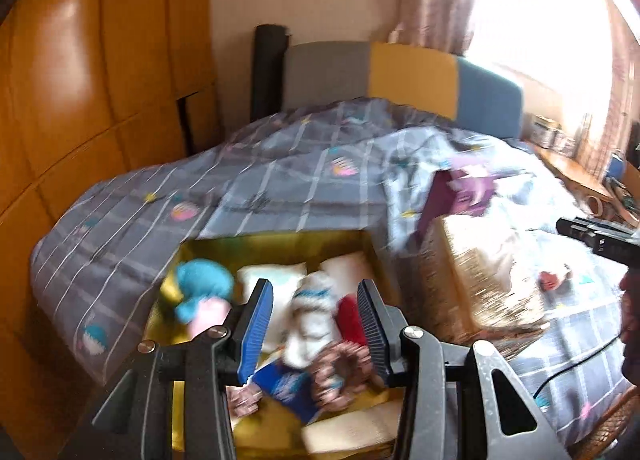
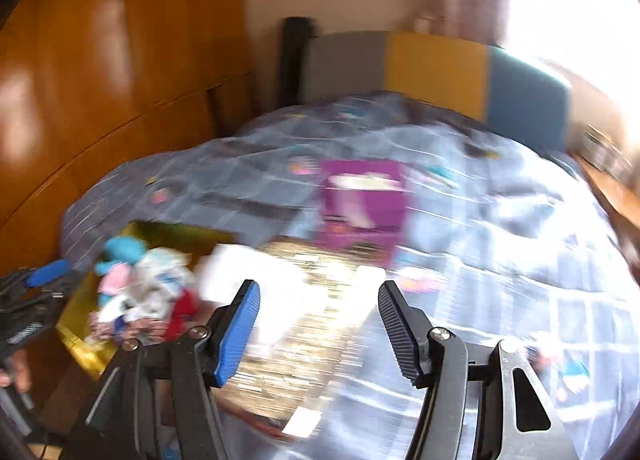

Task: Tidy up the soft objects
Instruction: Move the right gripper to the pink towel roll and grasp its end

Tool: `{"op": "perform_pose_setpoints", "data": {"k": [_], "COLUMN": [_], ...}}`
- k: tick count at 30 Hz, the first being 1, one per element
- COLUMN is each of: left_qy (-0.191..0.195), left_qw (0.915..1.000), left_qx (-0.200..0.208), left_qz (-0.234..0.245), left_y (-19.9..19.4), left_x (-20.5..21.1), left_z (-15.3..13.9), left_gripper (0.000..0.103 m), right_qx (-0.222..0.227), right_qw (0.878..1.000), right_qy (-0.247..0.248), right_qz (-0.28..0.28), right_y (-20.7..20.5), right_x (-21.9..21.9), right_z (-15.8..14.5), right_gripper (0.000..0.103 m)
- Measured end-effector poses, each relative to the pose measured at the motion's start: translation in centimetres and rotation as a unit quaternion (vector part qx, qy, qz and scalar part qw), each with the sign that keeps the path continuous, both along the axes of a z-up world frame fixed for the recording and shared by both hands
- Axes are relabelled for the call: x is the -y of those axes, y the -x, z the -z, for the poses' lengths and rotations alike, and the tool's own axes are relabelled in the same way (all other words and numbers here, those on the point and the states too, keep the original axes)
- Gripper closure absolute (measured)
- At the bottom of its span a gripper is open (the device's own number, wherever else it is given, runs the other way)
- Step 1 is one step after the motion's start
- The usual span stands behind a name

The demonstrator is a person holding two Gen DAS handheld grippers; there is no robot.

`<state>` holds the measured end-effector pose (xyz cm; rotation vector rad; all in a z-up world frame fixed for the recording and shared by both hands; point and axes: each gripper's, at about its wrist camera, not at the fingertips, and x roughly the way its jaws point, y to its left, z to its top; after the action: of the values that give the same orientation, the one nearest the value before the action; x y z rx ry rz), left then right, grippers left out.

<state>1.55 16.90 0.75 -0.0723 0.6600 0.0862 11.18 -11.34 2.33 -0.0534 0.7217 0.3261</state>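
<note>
A yellow box (image 1: 280, 238) sits on the bed and holds several soft things: a teal and pink plush (image 1: 202, 292), white pillows (image 1: 268, 274), a white and blue knit piece (image 1: 312, 300), a red item (image 1: 350, 318) and a patterned scrunchie (image 1: 340, 364). My left gripper (image 1: 316, 292) hovers open over this box with nothing between its pads. To its right stands a shiny gold basket (image 1: 472, 292) with something white inside. In the blurred right wrist view, my right gripper (image 2: 318, 288) is open and empty above the gold basket (image 2: 320, 332). The yellow box (image 2: 76, 336) lies to its left.
A grey checked bedspread (image 1: 280, 180) covers the bed, and a purple box (image 1: 460, 196) lies on it behind the basket. A wooden wardrobe (image 1: 80, 80) runs along the left. A cluttered side table (image 1: 580, 168) stands at the right under a bright window. A hand (image 2: 16, 372) holds the left gripper.
</note>
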Motion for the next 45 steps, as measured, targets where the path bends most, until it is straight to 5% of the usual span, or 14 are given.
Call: {"op": "perform_pose_setpoints", "data": {"k": [4, 7, 15, 18, 22, 24, 30, 35, 37, 42, 45], "left_qy": [-0.01, -0.024, -0.049, -0.064, -0.076, -0.081, -0.085, -0.062, -0.052, -0.042, -0.034], "left_qw": [0.9979, 0.9919, 0.9596, 0.9467, 0.9374, 0.9365, 0.9299, 0.9246, 0.9255, 0.9301, 0.9353], "left_qx": [0.015, 0.022, -0.023, -0.061, -0.113, -0.127, -0.142, -0.159, -0.162, -0.16, -0.155], "left_qz": [0.062, 0.122, 0.276, 0.31, 0.321, 0.317, 0.329, 0.341, 0.339, 0.328, 0.316], "left_y": [-1.5, -2.8, -7.2, -9.5, -12.7, -13.8, -16.6, -17.7, -17.8, -17.9, -17.5], "left_x": [4.2, 8.7, 24.2, 30.3, 35.6, 36.5, 39.0, 39.2, 39.0, 38.3, 37.7], "left_z": [-2.3, -3.7, -2.3, 1.0, 5.7, 7.2, 10.4, 12.1, 12.6, 13.0, 12.6], "left_gripper": [0.059, 0.059, 0.059, 0.059, 0.059, 0.057, 0.03, 0.027, 0.045, 0.073, 0.08], "right_qx": [-0.024, -0.05, -0.108, -0.134, -0.136, -0.139, -0.164, -0.203, -0.213, -0.255, -0.242], "right_qw": [0.994, 0.977, 0.925, 0.906, 0.903, 0.903, 0.896, 0.878, 0.883, 0.886, 0.896], "right_qy": [-0.024, -0.071, -0.163, -0.211, -0.243, -0.257, -0.291, -0.324, -0.307, -0.254, -0.231], "right_qz": [0.104, 0.193, 0.325, 0.341, 0.326, 0.315, 0.294, 0.286, 0.282, 0.294, 0.294], "right_y": [-2.0, -3.3, -3.6, -3.2, -2.8, -2.9, -3.5, -5.0, -6.6, -10.5, -11.1], "right_x": [8.5, 15.6, 27.2, 29.0, 29.5, 29.4, 28.9, 28.6, 28.0, 26.1, 25.3], "right_z": [0.7, 1.7, 7.0, 8.4, 8.5, 8.5, 9.4, 10.4, 10.4, 12.8, 13.8], "right_gripper": [0.039, 0.038, 0.038, 0.038, 0.038, 0.038, 0.037, 0.036, 0.034, 0.034, 0.053]}}
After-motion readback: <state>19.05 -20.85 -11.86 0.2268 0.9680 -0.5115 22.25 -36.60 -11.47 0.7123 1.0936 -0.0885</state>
